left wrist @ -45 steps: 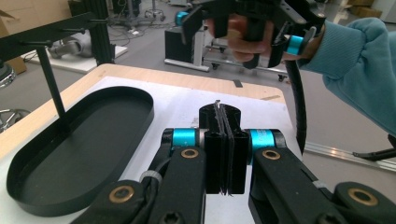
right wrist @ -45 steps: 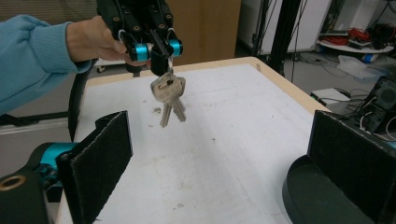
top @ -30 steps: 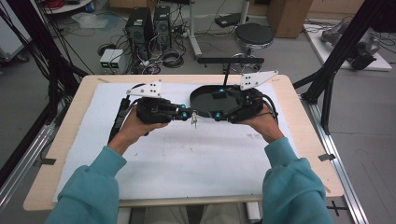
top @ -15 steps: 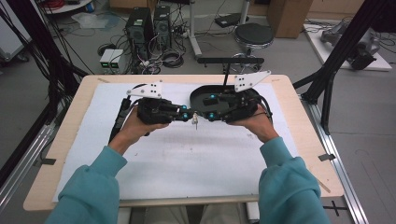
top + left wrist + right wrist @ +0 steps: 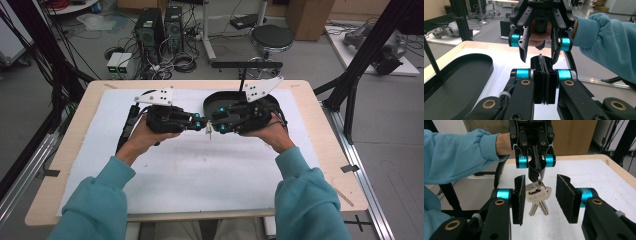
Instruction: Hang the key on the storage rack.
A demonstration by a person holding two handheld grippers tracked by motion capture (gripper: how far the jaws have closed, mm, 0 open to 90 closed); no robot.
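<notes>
White padding is covering the wooden worktop (image 5: 80, 165), with a black tray (image 5: 456, 82) sitting near its far edge. Above the worktop's middle, the left gripper (image 5: 544, 62) is pinching a key ring (image 5: 539, 178) tight, so the bunch of keys (image 5: 537, 200) is dangling freely. The right gripper (image 5: 543, 198) has just been closing around the keys, pads not yet touching. Being small, stiff, light, slippery metal, the keys are likely to swing and fan apart; gripping their flat heads looks safest.
</notes>
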